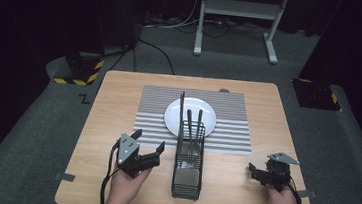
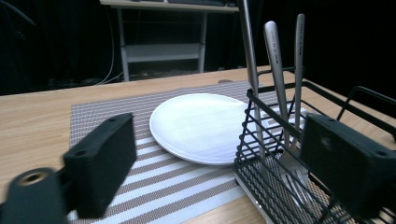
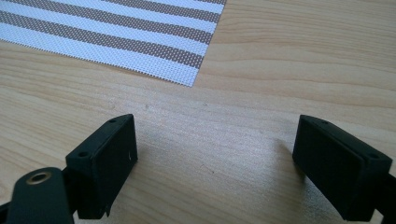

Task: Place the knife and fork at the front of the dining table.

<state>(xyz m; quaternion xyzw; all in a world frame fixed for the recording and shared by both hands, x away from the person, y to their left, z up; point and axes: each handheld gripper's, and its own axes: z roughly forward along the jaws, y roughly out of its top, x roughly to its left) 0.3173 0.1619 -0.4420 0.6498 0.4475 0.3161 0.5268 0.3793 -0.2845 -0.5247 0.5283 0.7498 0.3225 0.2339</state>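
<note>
Two open claws wait on either side of a black wire cutlery caddy [image 1: 189, 159] on the pale wooden worktop [image 1: 119, 101].

The caddy, a narrow mesh-floored basket near the front edge, holds a fork [image 2: 280, 84] and two more slim steel handles upright. Behind it a round, glossy white plate [image 1: 190, 116] lies on a woven grey-striped placemat [image 1: 233, 117]. The left claw [image 1: 148, 151] gapes just beside the caddy, empty; the right claw [image 1: 257, 173] rests spread and empty near the front right corner.
</note>
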